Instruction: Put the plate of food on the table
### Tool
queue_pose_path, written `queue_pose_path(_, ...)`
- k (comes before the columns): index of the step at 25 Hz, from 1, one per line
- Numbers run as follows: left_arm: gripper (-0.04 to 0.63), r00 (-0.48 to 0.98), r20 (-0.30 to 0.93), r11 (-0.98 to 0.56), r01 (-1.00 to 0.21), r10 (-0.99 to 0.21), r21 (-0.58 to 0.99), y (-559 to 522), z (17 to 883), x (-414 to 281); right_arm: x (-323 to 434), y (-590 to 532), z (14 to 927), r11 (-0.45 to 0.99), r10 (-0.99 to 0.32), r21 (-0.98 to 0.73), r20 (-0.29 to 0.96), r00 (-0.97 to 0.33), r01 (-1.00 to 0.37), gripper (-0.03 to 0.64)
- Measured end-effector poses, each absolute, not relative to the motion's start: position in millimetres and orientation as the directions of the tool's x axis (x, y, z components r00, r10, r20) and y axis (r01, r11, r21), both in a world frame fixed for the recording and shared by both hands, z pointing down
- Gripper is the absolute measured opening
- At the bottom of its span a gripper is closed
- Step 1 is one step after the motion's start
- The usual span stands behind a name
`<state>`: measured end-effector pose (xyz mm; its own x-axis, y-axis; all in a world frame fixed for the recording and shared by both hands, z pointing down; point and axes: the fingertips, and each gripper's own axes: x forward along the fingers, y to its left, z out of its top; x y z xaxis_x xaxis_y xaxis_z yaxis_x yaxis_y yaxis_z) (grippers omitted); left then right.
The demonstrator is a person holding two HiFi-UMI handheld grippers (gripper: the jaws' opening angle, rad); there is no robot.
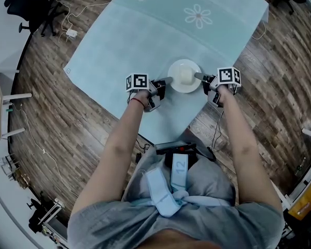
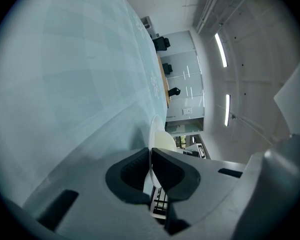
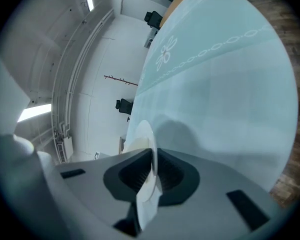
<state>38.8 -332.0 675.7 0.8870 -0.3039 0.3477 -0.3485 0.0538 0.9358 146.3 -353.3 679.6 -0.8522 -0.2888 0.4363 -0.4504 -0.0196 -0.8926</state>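
Note:
A white plate [image 1: 177, 81] with a pale mound of food [image 1: 185, 75] is held over the near corner of the table [image 1: 119, 51], which wears a light blue cloth. My left gripper [image 1: 168, 80] is shut on the plate's left rim [image 2: 151, 134]. My right gripper [image 1: 198, 77] is shut on the plate's right rim [image 3: 144, 134]. In both gripper views the thin rim runs edge-on between the dark pads. Whether the plate touches the cloth I cannot tell.
The blue cloth has white flower prints [image 1: 198, 16] at its far side. The table's near corner [image 1: 160, 139] points at the person. Wood floor [image 1: 57, 123] lies around it, with an office chair [image 1: 33, 9] far left and cables [image 1: 72, 32] on the floor.

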Motion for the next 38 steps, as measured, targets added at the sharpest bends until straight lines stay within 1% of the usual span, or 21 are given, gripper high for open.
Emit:
queue_pose_path(9, 0.028, 0.886, 0.341, 0.096, -0.328, -0.313, 0.94, -341, 692, 42, 148, -368, 688, 0.058, -0.258, -0.817, 0.543, -0.799, -0.573, 0.04)
queue_pose_path(16, 0.028, 0.881, 0.342, 0.116, -0.322, -0.327, 0.94, -345, 697, 44, 149, -377, 691, 0.132, -0.242, -0.755, 0.604, -0.76, -0.642, 0.04)
queue_pose_path(23, 0.028, 0.867, 0.359, 0.104, -0.344, -0.345, 0.933, -348, 696, 43, 150, -381, 692, 0.167, -0.234, -0.727, 0.627, -0.743, -0.666, 0.041)
queue_pose_path(28, 0.028, 0.86, 0.381, 0.095, -0.372, -0.339, 0.923, -350, 697, 46, 155, -380, 698, 0.114, -0.234, -0.764, 0.6, -0.765, -0.635, 0.041)
queue_pose_path(31, 0.029, 0.845, 0.422, 0.094, -0.416, -0.329, 0.905, -350, 699, 44, 156, -378, 701, 0.079, -0.248, -0.778, 0.59, -0.768, -0.623, 0.04)
queue_pose_path(35, 0.032, 0.801, 0.516, 0.046, -0.529, -0.303, 0.847, -349, 703, 39, 158, -376, 705, 0.055, -0.254, -0.783, 0.589, -0.767, -0.62, 0.04)
queue_pose_path(38, 0.037, 0.771, 0.538, 0.018, -0.567, -0.34, 0.823, -355, 698, 32, 158, -377, 706, 0.046, -0.261, -0.784, 0.588, -0.765, -0.619, 0.04)
